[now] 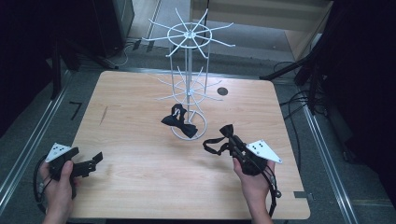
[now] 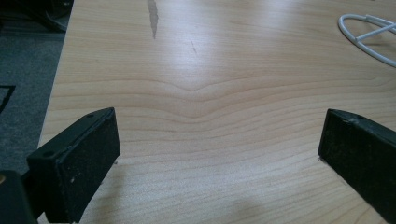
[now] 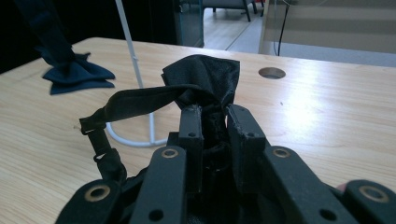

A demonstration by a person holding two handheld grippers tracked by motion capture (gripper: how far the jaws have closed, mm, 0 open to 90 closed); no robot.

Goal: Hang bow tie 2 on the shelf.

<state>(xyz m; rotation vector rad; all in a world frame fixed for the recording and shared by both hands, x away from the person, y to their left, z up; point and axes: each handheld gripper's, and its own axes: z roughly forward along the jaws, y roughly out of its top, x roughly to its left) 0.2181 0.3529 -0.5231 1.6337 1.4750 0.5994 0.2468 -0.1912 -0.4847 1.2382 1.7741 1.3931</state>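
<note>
High view first: the worktop [image 1: 140, 186] is a pale wood-grain slab with rounded corners, one round dark hole [image 1: 222, 91] near its far edge. Standing centre-back is one white wire rack [image 1: 188, 70], a thin post on a ring base with two tiers of spokes fanning out. One black bow tie [image 1: 179, 120], soft fabric, lies across that ring base. A second bow tie [image 1: 226, 132] sits right of the rack, pinched in the right gripper [image 1: 233, 142], its thin strap [image 1: 212, 144] looping down to the wood. The right hand [image 1: 254, 182] reaches in from the near edge, gripper angled toward the rack; in the right gripper view the jaws are nearly closed on the bunched cloth. The left hand [image 1: 58, 186] rests at the near-left corner, left gripper [image 1: 95, 161] pointing right and low; in the left gripper view its jaws stand wide apart, just grain between the matte black pads [image 2: 88, 163].
</note>
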